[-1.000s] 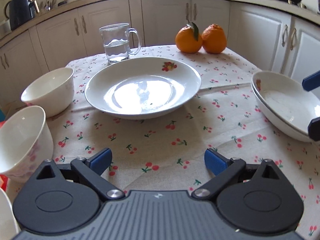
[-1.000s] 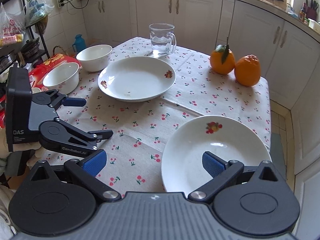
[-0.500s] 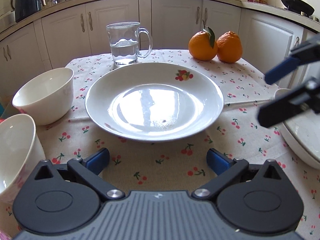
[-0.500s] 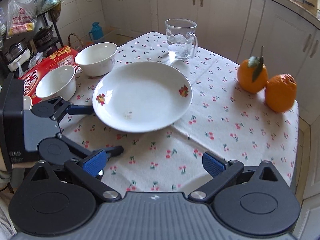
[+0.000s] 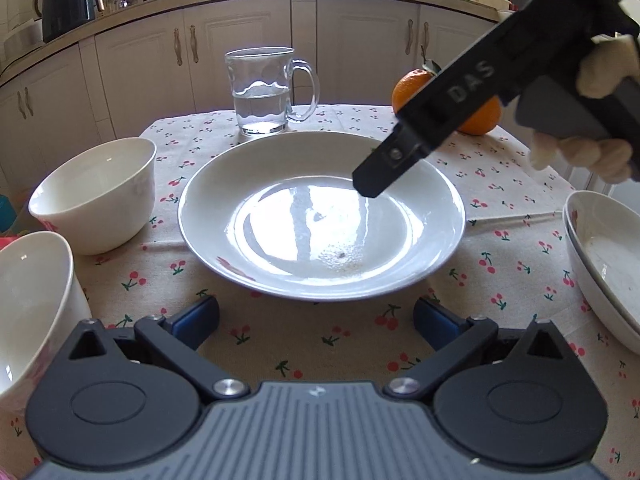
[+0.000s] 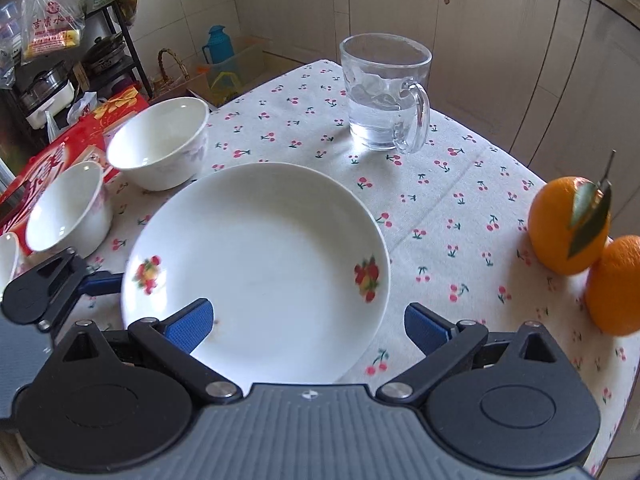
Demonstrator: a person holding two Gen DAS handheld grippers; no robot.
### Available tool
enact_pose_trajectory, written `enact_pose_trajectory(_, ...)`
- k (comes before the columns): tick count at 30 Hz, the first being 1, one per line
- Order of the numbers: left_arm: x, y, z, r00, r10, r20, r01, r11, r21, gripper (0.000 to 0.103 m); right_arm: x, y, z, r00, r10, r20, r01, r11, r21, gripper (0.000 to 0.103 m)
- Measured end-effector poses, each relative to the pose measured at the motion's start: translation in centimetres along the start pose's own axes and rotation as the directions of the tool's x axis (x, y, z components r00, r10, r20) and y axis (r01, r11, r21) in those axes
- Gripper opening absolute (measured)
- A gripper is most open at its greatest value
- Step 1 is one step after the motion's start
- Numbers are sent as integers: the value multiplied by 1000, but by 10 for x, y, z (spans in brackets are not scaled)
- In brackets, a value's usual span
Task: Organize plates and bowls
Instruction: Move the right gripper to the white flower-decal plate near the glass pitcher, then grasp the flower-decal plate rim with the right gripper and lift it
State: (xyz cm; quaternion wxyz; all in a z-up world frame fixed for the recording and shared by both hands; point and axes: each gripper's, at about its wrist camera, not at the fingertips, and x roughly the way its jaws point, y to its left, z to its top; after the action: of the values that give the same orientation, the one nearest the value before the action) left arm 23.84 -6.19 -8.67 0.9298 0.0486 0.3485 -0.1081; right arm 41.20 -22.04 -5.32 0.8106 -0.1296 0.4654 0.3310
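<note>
A white plate (image 5: 320, 216) with fruit decals lies mid-table; it also shows in the right wrist view (image 6: 260, 264). My left gripper (image 5: 316, 318) is open and empty, just short of the plate's near rim. My right gripper (image 6: 308, 322) is open and empty, its jaws straddling the plate's right rim from above; its body hangs over the plate in the left wrist view (image 5: 460, 104). Two white bowls (image 5: 96, 196) (image 5: 32, 308) stand left of the plate, also in the right wrist view (image 6: 160, 142) (image 6: 68, 208). Stacked plates (image 5: 604, 264) sit at the right.
A glass mug of water (image 5: 266, 92) stands behind the plate. Two oranges (image 6: 568, 224) (image 6: 616, 284) sit at the table's right side. A red box (image 6: 56, 160) lies beyond the bowls at the table's left edge. Kitchen cabinets surround the table.
My right gripper has left the stacked plates at the right and swung over the middle plate. My left gripper has moved forward to the plate's near rim.
</note>
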Motion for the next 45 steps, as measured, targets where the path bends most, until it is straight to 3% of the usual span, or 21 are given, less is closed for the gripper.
enact_pose_trajectory(4, 2, 1, 1, 1000, -5, 9, 5, 1000, 6, 103, 19, -14, 10, 999, 42, -11, -42, 999, -3, 102)
enact_pose_trajectory(8, 2, 1, 1, 1000, -6, 11, 6, 1000, 9, 103, 33, -24, 19, 995, 97, -6, -97, 995, 2, 91)
enact_pose_trajectory(23, 0, 1, 3, 999, -15, 47, 15, 1000, 15, 93, 50, -42, 42, 960, 281, 23, -281, 960, 1, 78)
enact_pose_trajectory(35, -1, -1, 2, 999, -13, 33, 11, 998, 55, 91, 44, -39, 35, 958, 285, -3, -285, 958, 5, 79)
enact_pose_trajectory(45, -24, -3, -12, 997, -71, -2, 71, 991, 114, 91, 24, -24, 7, 958, 285, -5, -285, 957, 52, 79)
